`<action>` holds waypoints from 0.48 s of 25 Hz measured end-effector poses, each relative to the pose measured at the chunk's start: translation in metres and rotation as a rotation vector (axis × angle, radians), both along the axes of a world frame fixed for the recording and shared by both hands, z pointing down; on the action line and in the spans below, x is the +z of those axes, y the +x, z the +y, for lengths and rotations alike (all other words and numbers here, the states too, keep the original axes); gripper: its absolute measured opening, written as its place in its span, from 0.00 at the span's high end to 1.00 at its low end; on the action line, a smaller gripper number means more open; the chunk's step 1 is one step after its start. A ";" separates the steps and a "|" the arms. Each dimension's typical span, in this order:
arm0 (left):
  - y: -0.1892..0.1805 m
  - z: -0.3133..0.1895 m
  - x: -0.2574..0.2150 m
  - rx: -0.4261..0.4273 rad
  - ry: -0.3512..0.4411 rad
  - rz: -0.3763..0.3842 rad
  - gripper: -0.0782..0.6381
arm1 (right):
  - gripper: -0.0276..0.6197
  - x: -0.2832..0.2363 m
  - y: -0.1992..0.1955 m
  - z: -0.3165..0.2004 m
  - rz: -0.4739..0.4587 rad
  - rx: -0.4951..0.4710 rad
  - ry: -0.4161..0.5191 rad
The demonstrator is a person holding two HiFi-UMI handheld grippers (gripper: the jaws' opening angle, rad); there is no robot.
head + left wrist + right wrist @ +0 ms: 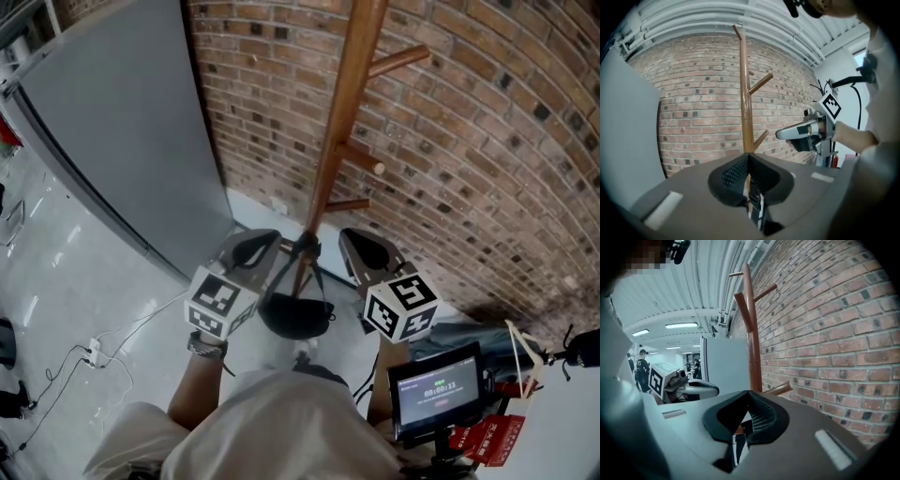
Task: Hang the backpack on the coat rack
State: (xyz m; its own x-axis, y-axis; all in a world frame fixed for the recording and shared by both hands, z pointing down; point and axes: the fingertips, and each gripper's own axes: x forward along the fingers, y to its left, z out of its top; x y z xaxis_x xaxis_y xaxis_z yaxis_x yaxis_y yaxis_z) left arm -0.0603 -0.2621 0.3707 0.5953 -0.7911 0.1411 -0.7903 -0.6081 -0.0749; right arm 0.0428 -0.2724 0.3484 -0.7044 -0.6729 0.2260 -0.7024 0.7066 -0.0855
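Observation:
A black backpack (295,316) hangs in the air just in front of the wooden coat rack (342,112), with its straps (305,248) running up between my two grippers. My left gripper (274,246) is shut on a black strap with a buckle (754,206). Its jaws meet at the tip (748,157), and the rack pole (743,93) stands straight ahead. My right gripper (349,242) is shut as well (749,393), and a black strap (739,442) hangs from its jaws. The rack (752,333) rises close in front of it, its pegs (398,61) bare.
A brick wall (487,141) stands behind the rack, with a grey panel (122,122) to its left. Cables and a power strip (92,353) lie on the floor at the left. A small screen on a stand (436,389) sits at my right, with red tags (492,436) beside it.

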 end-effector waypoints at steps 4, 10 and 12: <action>0.003 0.004 -0.032 0.008 0.070 0.013 0.89 | 0.95 -0.019 -0.004 0.003 0.008 -0.018 0.046; 0.008 0.014 -0.069 0.020 0.166 0.024 0.89 | 0.95 -0.042 -0.008 0.010 0.005 -0.027 0.098; 0.009 0.016 -0.079 0.025 0.187 0.029 0.89 | 0.95 -0.048 -0.011 0.013 -0.001 -0.036 0.109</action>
